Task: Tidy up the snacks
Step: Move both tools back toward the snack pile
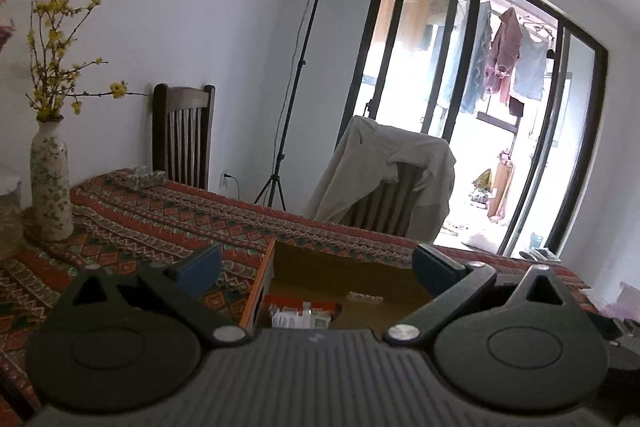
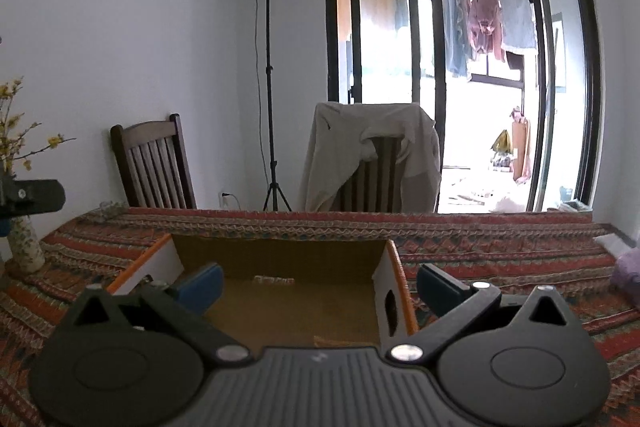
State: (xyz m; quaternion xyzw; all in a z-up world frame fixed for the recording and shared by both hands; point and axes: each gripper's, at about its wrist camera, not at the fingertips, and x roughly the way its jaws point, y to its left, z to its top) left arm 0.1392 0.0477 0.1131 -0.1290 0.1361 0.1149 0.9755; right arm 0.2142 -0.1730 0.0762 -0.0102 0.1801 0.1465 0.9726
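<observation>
- Left wrist view: left gripper [image 1: 316, 267] has jaws wide apart, nothing btwn the blue pads [image 1: 196, 269]. It hangs over the cardboard box [image 1: 344, 267], which sits on the patterned tablecloth [image 1: 160, 223] w/ its orange-edged left wall [image 1: 260, 283] just under the left finger.
- Snack pack [image 1: 302, 315], red/white, lies on the box floor at the near-left corner, directly below and slightly ahead of the jaws; mostly hidden by the gripper body, so long axis can't be told.
- Small strip-like item [image 1: 366, 297] on the box floor nearer the far wall; too blurry to ID.
- Vase [image 1: 50, 183] w/ yellow flowers stands near the table's left edge, well apart from the box.
- Right wrist view: right gripper [image 2: 320, 285] also spread wide, empty. It straddles the box's right wall [image 2: 390, 291], left pad inside, right pad outside over the cloth.
- The pack isn't visible here; only bare floor and the same small strip [image 2: 274, 281] by the far wall.
- Judgement: left hand is nearer the pack, tilted fwd-down; any grab there looks like a short drop inside the left wall.
</observation>
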